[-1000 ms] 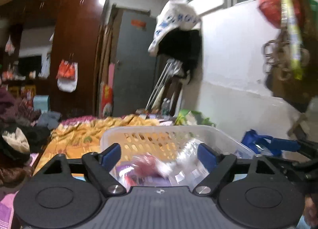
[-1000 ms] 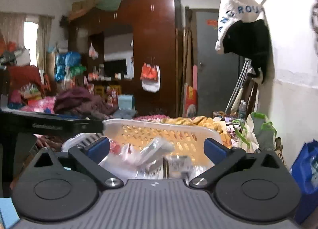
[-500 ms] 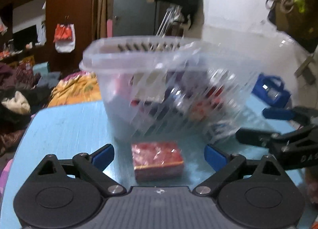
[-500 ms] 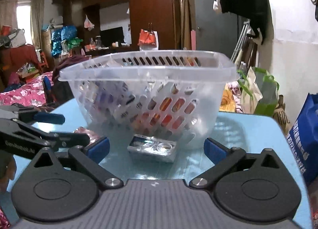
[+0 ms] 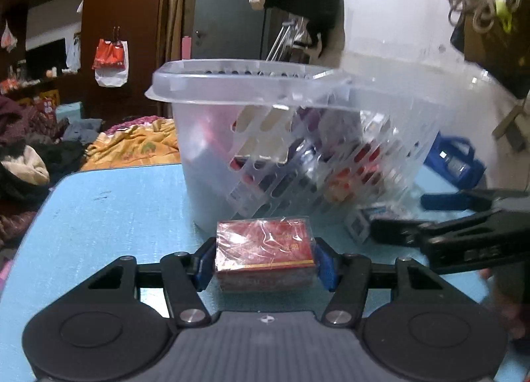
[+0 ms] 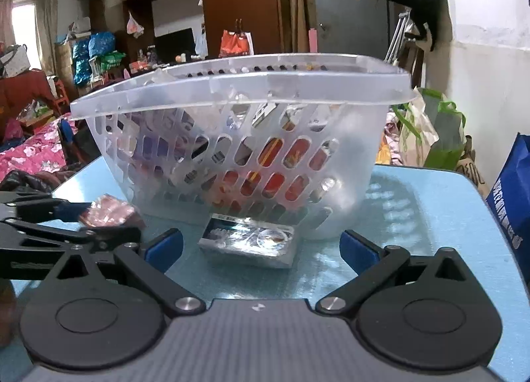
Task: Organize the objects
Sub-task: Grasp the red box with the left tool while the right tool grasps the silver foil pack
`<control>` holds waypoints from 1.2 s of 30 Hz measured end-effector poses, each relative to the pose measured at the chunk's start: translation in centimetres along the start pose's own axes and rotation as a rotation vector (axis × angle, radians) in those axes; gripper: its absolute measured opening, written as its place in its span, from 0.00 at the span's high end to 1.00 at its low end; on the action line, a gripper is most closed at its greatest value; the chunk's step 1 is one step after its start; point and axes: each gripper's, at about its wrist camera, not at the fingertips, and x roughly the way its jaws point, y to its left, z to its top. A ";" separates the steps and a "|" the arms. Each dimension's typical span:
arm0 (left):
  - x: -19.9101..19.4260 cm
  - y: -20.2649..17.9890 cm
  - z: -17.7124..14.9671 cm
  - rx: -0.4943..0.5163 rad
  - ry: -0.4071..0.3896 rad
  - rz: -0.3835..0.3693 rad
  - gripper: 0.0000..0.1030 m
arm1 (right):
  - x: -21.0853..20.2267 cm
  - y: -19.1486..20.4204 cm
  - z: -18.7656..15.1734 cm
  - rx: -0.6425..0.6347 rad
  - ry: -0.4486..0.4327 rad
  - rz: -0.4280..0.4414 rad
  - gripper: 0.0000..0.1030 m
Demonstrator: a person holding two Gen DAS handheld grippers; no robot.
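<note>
A clear slotted plastic basket with several small packets inside stands on the blue table. My left gripper is shut on a red cellophane-wrapped box resting on the table just in front of the basket. My right gripper is open, its fingers either side of a silver wrapped box lying on the table by the basket's front wall, not touching it. The right gripper also shows in the left wrist view, and the left gripper with the red box shows in the right wrist view.
A blue bag hangs off the table's right edge, a green and white bag behind it. Piles of clothes and bedding lie beyond the table's far left. A white wall is close on the right.
Both grippers dropped from above the basket to table level. The left gripper moved forward and closed on the red box. The right gripper came closer to the silver box and stayed open.
</note>
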 end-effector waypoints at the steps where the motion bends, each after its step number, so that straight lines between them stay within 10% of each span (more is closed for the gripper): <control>1: -0.1 0.1 0.0 -0.004 -0.005 0.000 0.38 | 0.1 0.2 0.0 -0.003 0.005 0.000 0.04; 9: 0.3 0.0 0.1 -0.016 -0.013 -0.005 0.38 | 0.9 0.3 -0.1 -0.002 0.055 0.009 0.30; 36: -3.1 0.0 -0.7 -0.009 -0.252 -0.049 0.38 | -6.6 -0.4 -2.4 0.085 -0.285 0.109 0.31</control>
